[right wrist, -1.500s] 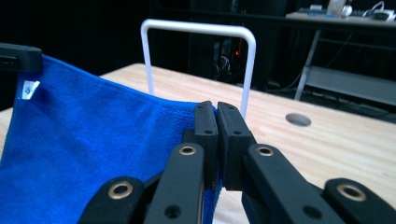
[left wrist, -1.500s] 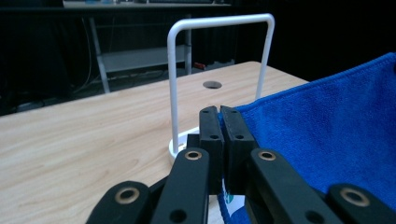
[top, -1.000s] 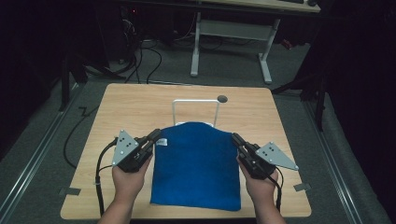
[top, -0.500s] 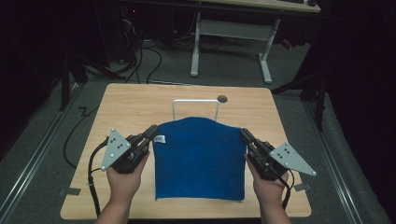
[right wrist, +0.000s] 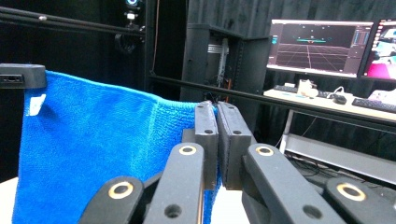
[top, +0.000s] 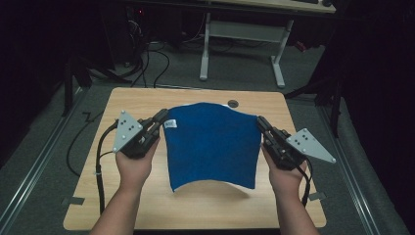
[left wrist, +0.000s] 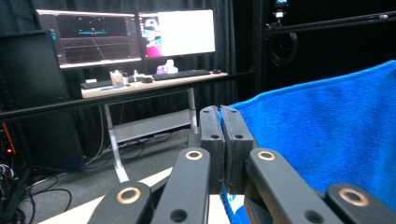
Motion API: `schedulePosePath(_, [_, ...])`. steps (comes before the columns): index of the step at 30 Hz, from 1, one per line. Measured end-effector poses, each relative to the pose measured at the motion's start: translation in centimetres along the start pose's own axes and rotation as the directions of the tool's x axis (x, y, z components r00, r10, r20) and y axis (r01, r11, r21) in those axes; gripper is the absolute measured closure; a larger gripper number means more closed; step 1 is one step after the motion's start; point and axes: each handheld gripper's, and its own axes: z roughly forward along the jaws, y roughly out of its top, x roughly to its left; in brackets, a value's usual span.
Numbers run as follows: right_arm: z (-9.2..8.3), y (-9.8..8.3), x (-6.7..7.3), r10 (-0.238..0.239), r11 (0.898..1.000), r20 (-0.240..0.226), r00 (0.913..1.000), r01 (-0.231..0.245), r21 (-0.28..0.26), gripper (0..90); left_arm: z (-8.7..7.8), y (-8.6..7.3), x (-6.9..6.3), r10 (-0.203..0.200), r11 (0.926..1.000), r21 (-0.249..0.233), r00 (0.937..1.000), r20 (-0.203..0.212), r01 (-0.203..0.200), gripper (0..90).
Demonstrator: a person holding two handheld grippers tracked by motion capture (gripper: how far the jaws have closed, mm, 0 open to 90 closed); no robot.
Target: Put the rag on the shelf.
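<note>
Now the left claw [top: 160, 117] and right claw [top: 259, 121], each clamped on a top corner of the blue cloth [top: 211, 144], hold it higher than a second ago; its lower edge hangs clear of the counter [top: 147, 98]. Behind, the white rack is now hidden by the cloth; beyond stands a desk [top: 244, 29].

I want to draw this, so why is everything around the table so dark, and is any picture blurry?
High view: light falls on the wooden table and blue cloth, which casts a shadow below its lifted edge; the room around is dim. Left gripper view: bright monitors glare white, and the near black fingers look a bit soft. Right gripper view: the cloth is sharp enough to show its weave.
</note>
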Motion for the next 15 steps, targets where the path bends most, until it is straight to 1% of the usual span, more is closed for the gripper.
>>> schedulePosePath(2, [0.5, 0.2, -0.4, 0.001, 1.000, 0.005, 1.0000, -0.001, 0.001, 87.9, 0.6, 0.4, 0.5, 0.002, 1.0000, 0.000, 0.9999, -0.010, -0.002, 89.0])
schedulePosePath(5, [1.1, 0.6, -0.8, -0.003, 1.000, 0.012, 0.9999, 0.003, -0.001, 88.0, 1.4, 1.0, 1.2, 0.021, 0.9998, -0.001, 0.9994, -0.027, -0.021, 89.0])
schedulePosePath(7, [1.7, 1.0, -1.0, 0.001, 1.000, 0.017, 0.9999, -0.001, -0.001, 87.9, 2.0, 1.5, 1.7, 0.025, 0.9997, 0.000, 0.9992, -0.032, -0.025, 89.0])
schedulePosePath(8, [2.0, 1.2, -1.1, -0.005, 1.000, 0.018, 0.9998, 0.005, -0.004, 88.0, 2.4, 1.8, 1.9, 0.031, 0.9995, 0.005, 0.9986, -0.042, -0.031, 89.0])
schedulePosePath(10, [2.6, 1.5, -1.3, -0.001, 1.000, 0.024, 0.9997, 0.001, -0.009, 88.0, 2.8, 2.1, 2.3, 0.035, 0.9994, 0.001, 0.9980, -0.052, -0.035, 89.0])
schedulePosePath(11, [2.9, 1.6, -1.3, 0.006, 1.000, 0.026, 0.9996, -0.005, -0.013, 88.0, 3.1, 2.2, 2.6, 0.042, 0.9991, 0.004, 0.9974, -0.059, -0.042, 89.0])
schedulePosePath(12, [3.2, 1.8, -1.4, 0.000, 1.000, 0.029, 0.9996, 0.001, -0.013, 88.0, 3.4, 2.4, 2.8, 0.049, 0.9988, 0.009, 0.9968, -0.064, -0.048, 89.0])
schedulePosePath(14, [3.9, 2.0, -1.6, 0.007, 1.000, 0.033, 0.9994, -0.007, -0.007, 87.9, 4.0, 2.6, 3.3, 0.074, 0.9972, 0.022, 0.9942, -0.078, -0.072, 89.0])
schedulePosePath(15, [4.4, 2.2, -1.8, 0.010, 1.000, 0.036, 0.9993, -0.010, -0.002, 88.0, 4.3, 2.7, 3.5, 0.078, 0.9967, 0.028, 0.9936, -0.082, -0.076, 89.0])
